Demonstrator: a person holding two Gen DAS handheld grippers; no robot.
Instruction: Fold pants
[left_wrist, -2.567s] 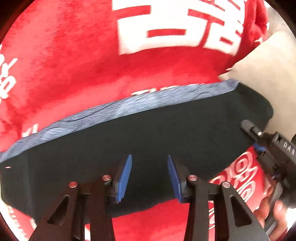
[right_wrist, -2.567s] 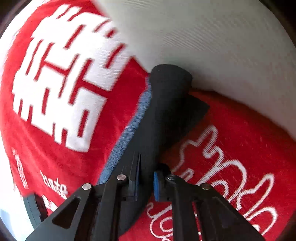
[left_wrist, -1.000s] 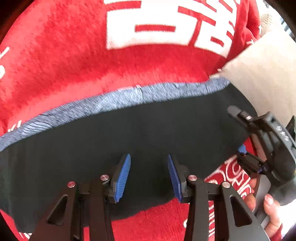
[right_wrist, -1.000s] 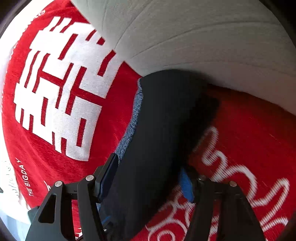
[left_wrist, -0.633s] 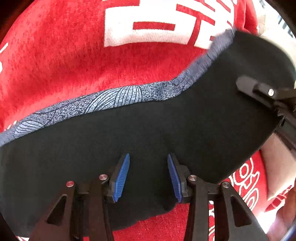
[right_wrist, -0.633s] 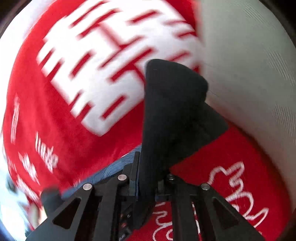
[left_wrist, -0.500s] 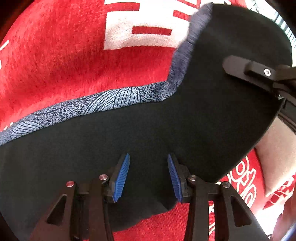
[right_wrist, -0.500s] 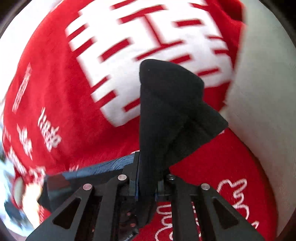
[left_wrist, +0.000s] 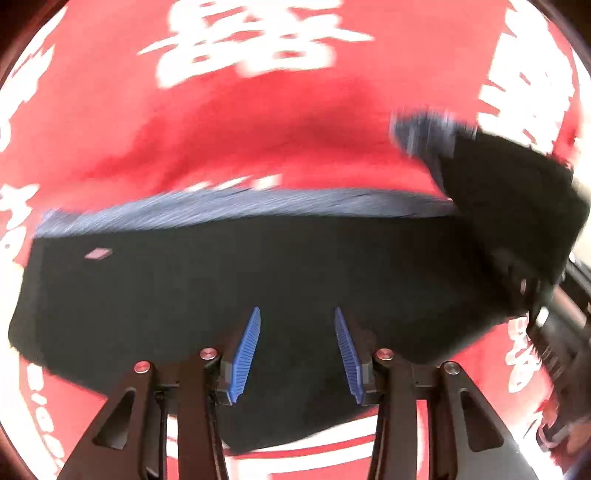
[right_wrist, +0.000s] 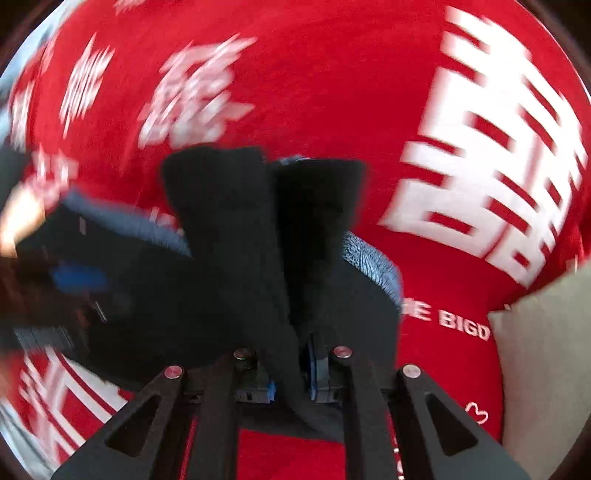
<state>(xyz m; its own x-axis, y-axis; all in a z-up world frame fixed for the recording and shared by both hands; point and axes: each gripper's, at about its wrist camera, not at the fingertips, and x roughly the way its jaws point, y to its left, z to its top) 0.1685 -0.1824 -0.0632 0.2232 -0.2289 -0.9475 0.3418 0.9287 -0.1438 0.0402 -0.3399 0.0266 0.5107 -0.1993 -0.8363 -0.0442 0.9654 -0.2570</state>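
Observation:
The black pants (left_wrist: 207, 284) with a blue-grey waistband (left_wrist: 236, 205) lie across a red blanket. My left gripper (left_wrist: 297, 341) is open and empty, its blue pads just above the black cloth. My right gripper (right_wrist: 290, 365) is shut on one end of the pants (right_wrist: 236, 229) and holds it lifted, folded over toward the rest of the garment. In the left wrist view that lifted end (left_wrist: 509, 206) hangs at the right, with the right gripper partly hidden behind it. Both views are motion-blurred.
The red blanket (left_wrist: 258, 122) with large white characters (right_wrist: 491, 166) covers the surface. A beige cushion (right_wrist: 546, 362) sits at the right edge of the right wrist view.
My right gripper opened, shut again on the pants' end, and has swung it up and over toward the left. The left gripper stayed open over the cloth and drew back a little.

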